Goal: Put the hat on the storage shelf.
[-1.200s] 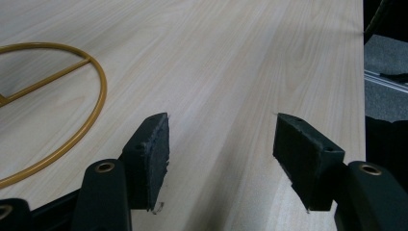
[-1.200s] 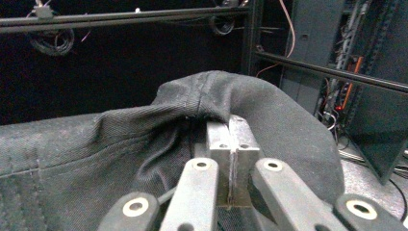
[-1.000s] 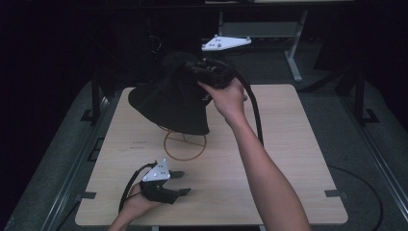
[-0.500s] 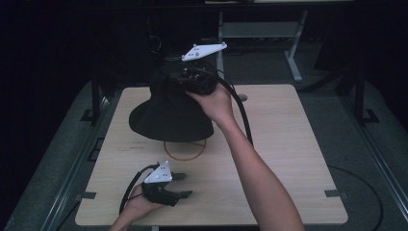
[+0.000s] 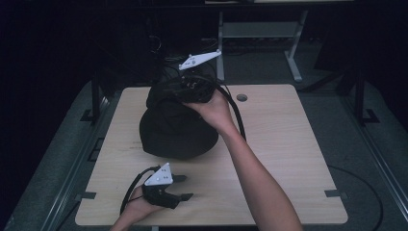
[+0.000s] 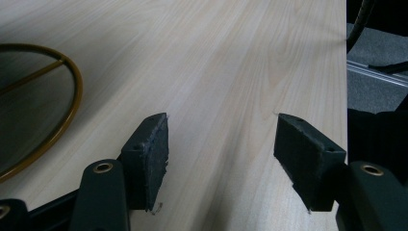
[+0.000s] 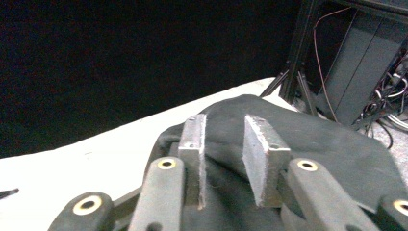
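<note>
A light wood-grain desk is seen under dim lighting, with dark grey flooring around it. A round cable hole is set near the far edge of the desk. Beyond the far edge, a grey metal frame and a cluster of cables are noted in an otherwise dark room.

A black cloth is heaped on the far left part of the desk, its upper portion gathered under the right gripper. In the right gripper view, the cloth is seen lying directly beneath and beyond the right gripper; the fingers are set a narrow gap apart, and a fold of the fabric appears to be caught between them low down, though a firm hold cannot be confirmed.

The left gripper is held low over the near left part of the desk, apart from the cloth. In the left gripper view, its fingers are spread wide with nothing but bare desk between them. A yellow metal ring with a crossbar is recorded on the desk at the left of that view, clear of the fingers.
</note>
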